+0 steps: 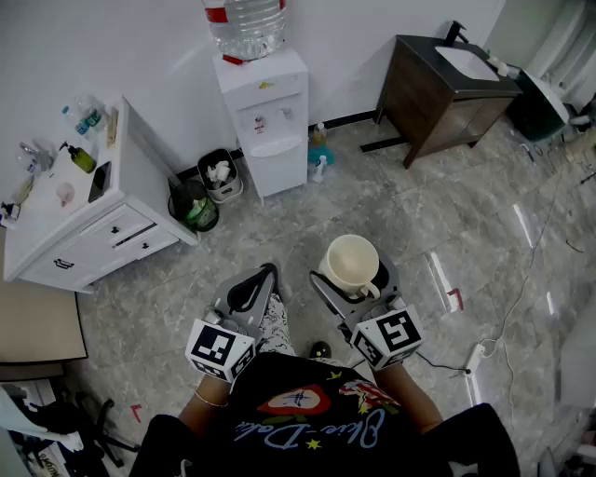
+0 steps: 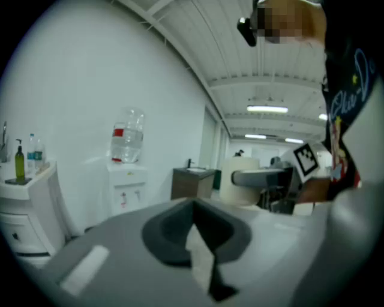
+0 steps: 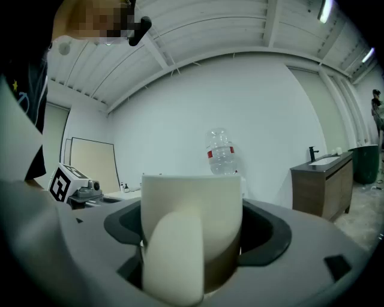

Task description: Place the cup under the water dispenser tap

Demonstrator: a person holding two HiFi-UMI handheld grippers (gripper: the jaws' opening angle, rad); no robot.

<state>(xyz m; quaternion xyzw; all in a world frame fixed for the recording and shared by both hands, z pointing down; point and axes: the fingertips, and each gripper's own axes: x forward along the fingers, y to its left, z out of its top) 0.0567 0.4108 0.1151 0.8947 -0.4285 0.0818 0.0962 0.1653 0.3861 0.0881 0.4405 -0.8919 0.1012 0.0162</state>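
Observation:
A cream cup (image 1: 351,261) with a handle stands upright between the jaws of my right gripper (image 1: 358,279), which is shut on it above the floor. In the right gripper view the cup (image 3: 192,216) fills the middle, its handle toward the camera. The white water dispenser (image 1: 265,116) stands against the far wall with a clear bottle (image 1: 246,25) on top and its taps (image 1: 271,119) above a recess. It is well ahead of the cup. My left gripper (image 1: 250,289) is beside the right one, shut and empty. The left gripper view shows the dispenser (image 2: 127,186) far off at the left.
A white cabinet (image 1: 88,210) with bottles on it stands at the left. Two small bins (image 1: 219,175) sit between it and the dispenser. Cleaning bottles (image 1: 319,154) stand right of the dispenser. A brown vanity (image 1: 442,88) is at the back right. Cables and a power strip (image 1: 477,354) lie on the floor.

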